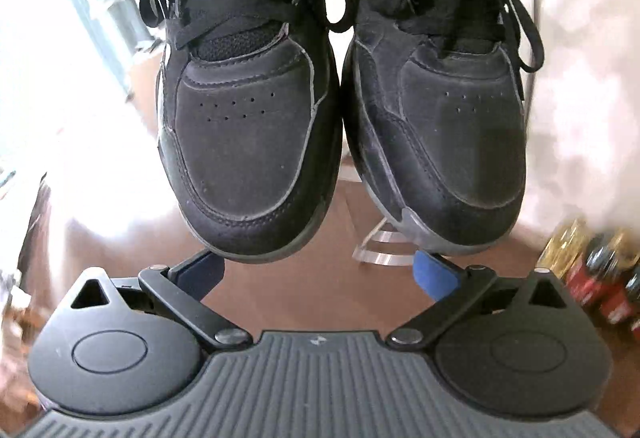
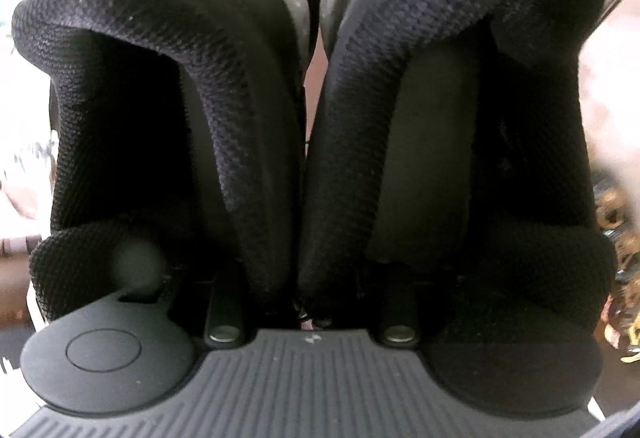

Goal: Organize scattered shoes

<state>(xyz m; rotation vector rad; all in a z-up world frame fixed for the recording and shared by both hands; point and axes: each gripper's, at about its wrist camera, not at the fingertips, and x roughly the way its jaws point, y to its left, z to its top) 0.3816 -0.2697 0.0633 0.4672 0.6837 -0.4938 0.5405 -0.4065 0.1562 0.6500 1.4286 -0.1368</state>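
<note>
Two black lace-up sneakers hang side by side in the air. In the left wrist view their toes point at the camera: the left one and the right one. My left gripper is open below the toes, its blue pads spread wide and empty. In the right wrist view the two shoes' heel openings fill the frame, one on the left and one on the right. My right gripper is shut on the two inner collar walls pressed together; its fingers are hidden inside the shoes.
A brown floor lies below. A clear plastic stand is under the shoes. Red and gold packages sit at the lower right. A glass door or window is at the upper left.
</note>
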